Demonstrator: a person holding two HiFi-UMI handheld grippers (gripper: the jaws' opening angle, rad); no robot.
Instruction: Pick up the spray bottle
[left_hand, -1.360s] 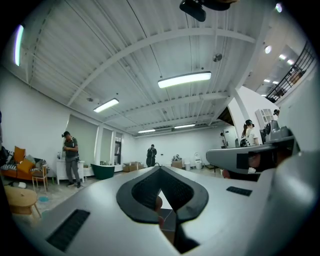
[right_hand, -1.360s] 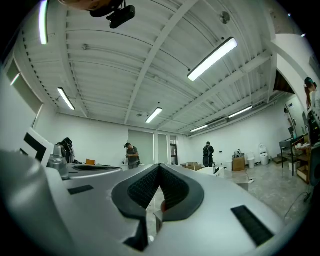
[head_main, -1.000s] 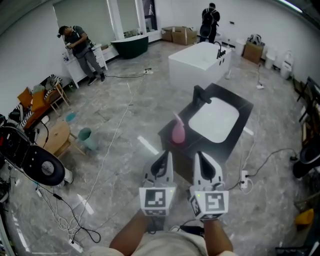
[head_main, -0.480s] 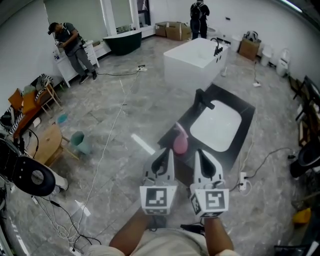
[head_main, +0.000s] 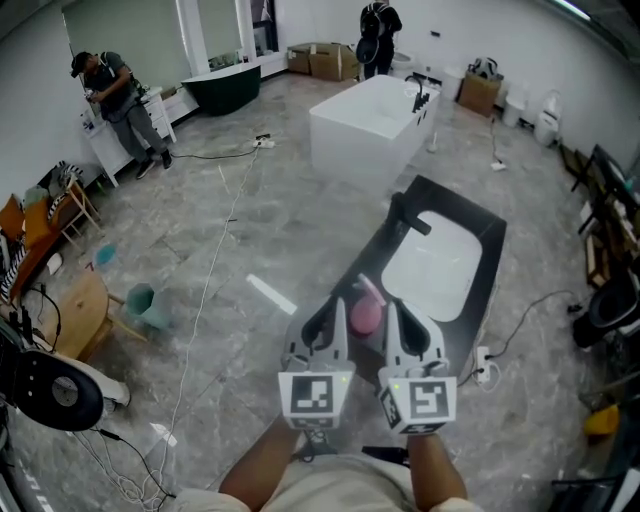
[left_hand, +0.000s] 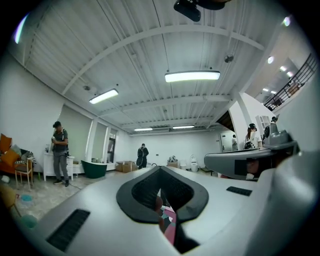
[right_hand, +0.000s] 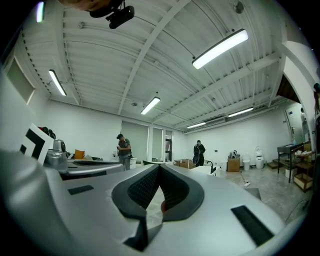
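Both sets of jaws are pressed together and empty: left gripper (head_main: 326, 322) at 11 o'clock, right gripper (head_main: 402, 322) at 1. Just beyond, at 12, the pink spray bottle (head_main: 362, 314) stands, seemingly near the dark counter (head_main: 487, 262) edge. Arriving unopened, either gripper could knock it off.

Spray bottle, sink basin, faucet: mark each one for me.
spray bottle (head_main: 364, 316), head view, on its pink body.
sink basin (head_main: 432, 262), head view, on the bare white bowl.
faucet (head_main: 402, 212), head view, on its black body.
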